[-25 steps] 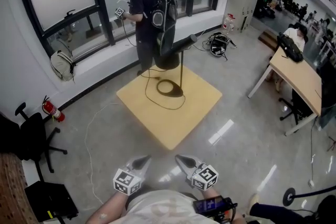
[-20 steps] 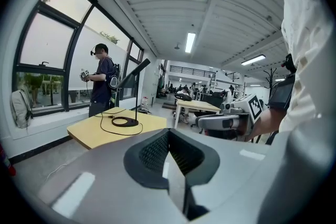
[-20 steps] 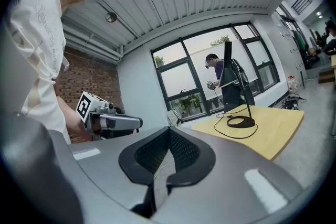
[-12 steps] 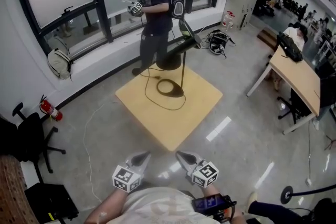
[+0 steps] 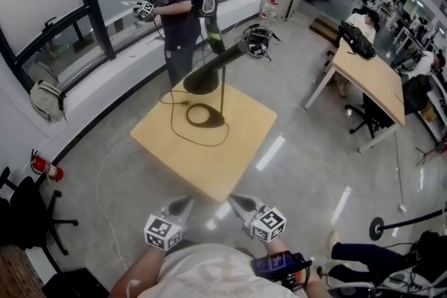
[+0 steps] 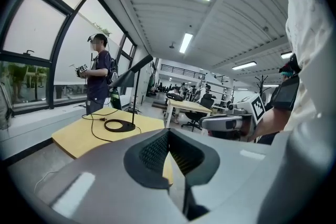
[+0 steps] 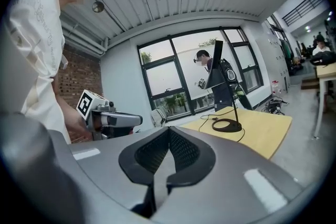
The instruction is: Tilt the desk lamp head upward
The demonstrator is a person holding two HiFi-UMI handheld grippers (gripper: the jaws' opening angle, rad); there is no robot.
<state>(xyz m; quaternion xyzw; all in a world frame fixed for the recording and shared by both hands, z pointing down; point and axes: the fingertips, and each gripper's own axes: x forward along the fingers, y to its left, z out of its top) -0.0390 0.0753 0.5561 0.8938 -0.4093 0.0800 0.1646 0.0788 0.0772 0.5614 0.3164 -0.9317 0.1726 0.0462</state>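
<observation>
Left gripper [image 5: 183, 204] and right gripper [image 5: 237, 202], both pressed together and empty, hang well short of the desk lamp head [image 5: 202, 83], which lies straight ahead.

Left gripper [image 6: 169, 131], jaws together, faces the desk lamp [image 6: 127, 76] beyond.

The grey two-jaw left gripper [image 5: 185, 202] and grey two-jaw right gripper [image 5: 235, 201] are held side by side before the torso (marker cubes uppermost), jaws pressed together, tips angled toward each other.

The bystander [image 5: 180, 7] is cut at the head by the top edge (office chair [image 5: 29, 204] by the left)
</observation>
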